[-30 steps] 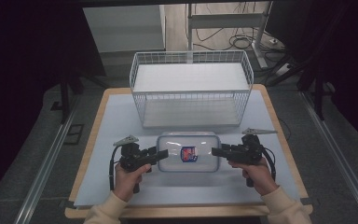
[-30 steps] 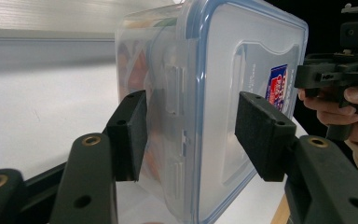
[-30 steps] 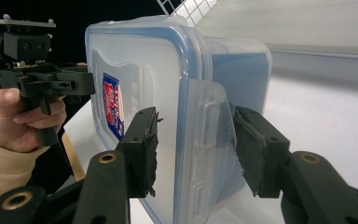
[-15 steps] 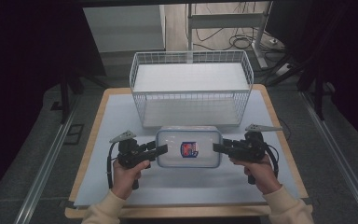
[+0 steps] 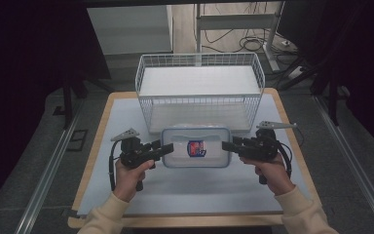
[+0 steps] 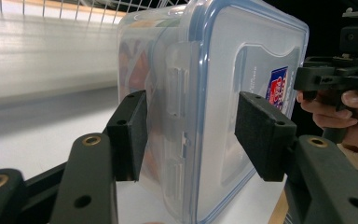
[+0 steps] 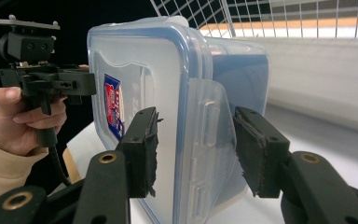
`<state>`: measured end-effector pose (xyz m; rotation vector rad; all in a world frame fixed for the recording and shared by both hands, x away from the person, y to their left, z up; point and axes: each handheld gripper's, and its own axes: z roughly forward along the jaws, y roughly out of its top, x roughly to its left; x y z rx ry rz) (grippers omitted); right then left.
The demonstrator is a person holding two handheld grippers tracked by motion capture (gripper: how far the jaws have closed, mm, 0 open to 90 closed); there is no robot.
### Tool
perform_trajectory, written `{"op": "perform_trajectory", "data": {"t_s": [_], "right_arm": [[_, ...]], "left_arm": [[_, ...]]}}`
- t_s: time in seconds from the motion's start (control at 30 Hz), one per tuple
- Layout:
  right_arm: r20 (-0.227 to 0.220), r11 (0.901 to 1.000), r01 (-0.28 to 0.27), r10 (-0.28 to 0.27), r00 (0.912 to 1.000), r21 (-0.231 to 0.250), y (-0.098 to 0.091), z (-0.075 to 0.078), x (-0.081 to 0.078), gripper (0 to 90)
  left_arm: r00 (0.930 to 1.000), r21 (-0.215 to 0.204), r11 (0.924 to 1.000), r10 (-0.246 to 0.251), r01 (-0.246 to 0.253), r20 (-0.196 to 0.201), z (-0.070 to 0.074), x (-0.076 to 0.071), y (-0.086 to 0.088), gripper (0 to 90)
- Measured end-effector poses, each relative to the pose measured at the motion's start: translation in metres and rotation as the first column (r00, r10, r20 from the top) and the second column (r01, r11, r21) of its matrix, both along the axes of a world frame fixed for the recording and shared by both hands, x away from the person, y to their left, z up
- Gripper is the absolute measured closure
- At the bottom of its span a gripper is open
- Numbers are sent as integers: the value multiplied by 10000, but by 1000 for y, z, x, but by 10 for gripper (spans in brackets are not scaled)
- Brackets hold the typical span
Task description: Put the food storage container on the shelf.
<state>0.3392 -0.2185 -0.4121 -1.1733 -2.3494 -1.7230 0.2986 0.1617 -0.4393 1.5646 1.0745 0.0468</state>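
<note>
Sitting near the surface's [image 5: 126,195] middle, just before one wire basket [image 5: 199,92], one lidded container [image 5: 196,147] has shifted slightly farther from it; left gripper [image 5: 164,148] and right gripper [image 5: 228,145] straddle its ends, jaws released.

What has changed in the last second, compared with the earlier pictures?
The clear lidded container, carried between the left gripper and the right gripper, moved away from the person toward the white wire basket. Both grippers went with it, one at each end, jaws around the clasps. The basket stayed in place.
</note>
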Motion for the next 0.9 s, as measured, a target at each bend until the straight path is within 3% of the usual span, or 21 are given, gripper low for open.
{"op": "perform_trajectory", "data": {"t_s": [0.5, 0.7, 0.9], "right_arm": [[664, 10000, 14, -15, 9978, 9, 3, 46, 9, 517], [834, 9999, -20, 9, 9965, 134, 4, 64, 23, 517], [856, 9994, -5, -24, 9963, 335, 5, 80, 45, 516]], "left_arm": [[9986, -145, 9999, -7, 15, 536, 42, 14, 3, 453], [9977, -262, 9996, -113, 131, 662, 62, 31, 8, 464], [9967, -68, 10000, -17, 23, 812, 82, 46, 8, 465]]}}
